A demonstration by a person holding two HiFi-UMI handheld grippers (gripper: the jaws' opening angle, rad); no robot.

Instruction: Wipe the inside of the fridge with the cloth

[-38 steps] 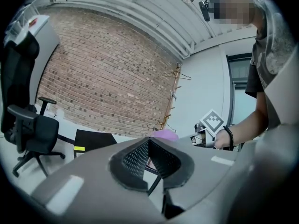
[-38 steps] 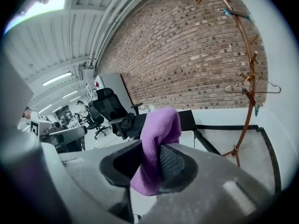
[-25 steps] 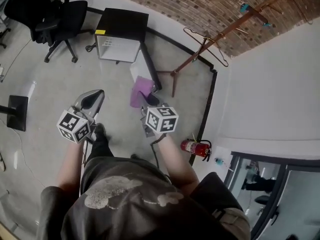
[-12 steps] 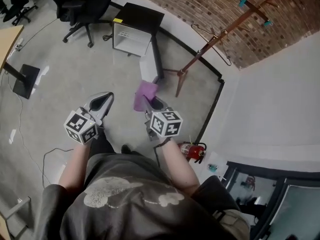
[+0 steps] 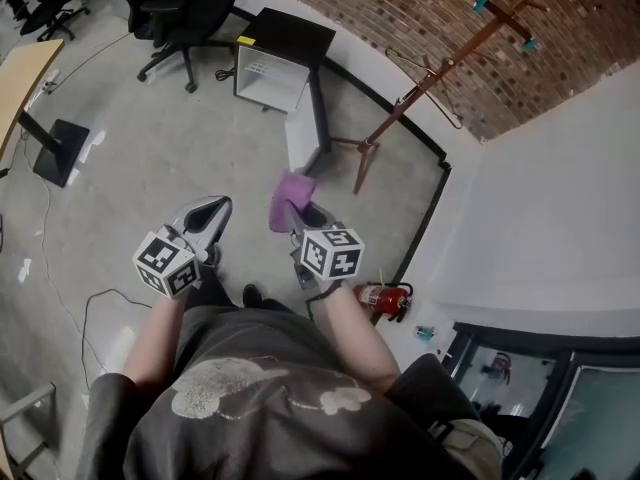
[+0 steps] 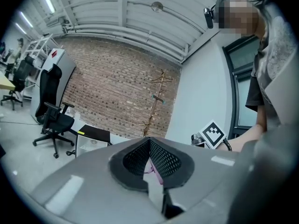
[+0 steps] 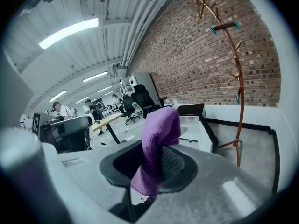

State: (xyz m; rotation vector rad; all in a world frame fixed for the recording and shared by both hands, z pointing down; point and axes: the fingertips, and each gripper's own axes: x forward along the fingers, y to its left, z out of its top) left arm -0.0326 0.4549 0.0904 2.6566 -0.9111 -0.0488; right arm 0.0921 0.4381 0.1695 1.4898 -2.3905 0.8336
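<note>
Head view looks down on both claws, held out over the grey floor (image 5: 120,168). The right claw (image 5: 297,212) is clamped on the purple cloth (image 5: 290,196). The cloth's lower end is hidden behind that claw from above. The right gripper view shows the cloth (image 7: 159,129) pinched between the right claw's (image 7: 150,164) jaws. It sticks up and flops over, so it covers part of one pad. The left claw (image 5: 215,208) has nothing in it. In the left gripper view the left claw (image 6: 149,146) has its jaws pressed together. A tiny bit of purple shows through the thin slit below the tips, too small to tell what it is. The fridge (image 5: 275,63) sits well ahead of both claws, by the brick wall (image 5: 420,13), and bare floor lies between. Its door (image 5: 304,136) hangs open toward the right claw. Its inside is too small and far to make out. A black chair (image 5: 185,13) stands ahead and left of the left claw. A coat stand (image 5: 430,68) leans ahead and right of the right claw. A red fire extinguisher (image 5: 388,298) lies just behind the right claw.
</note>
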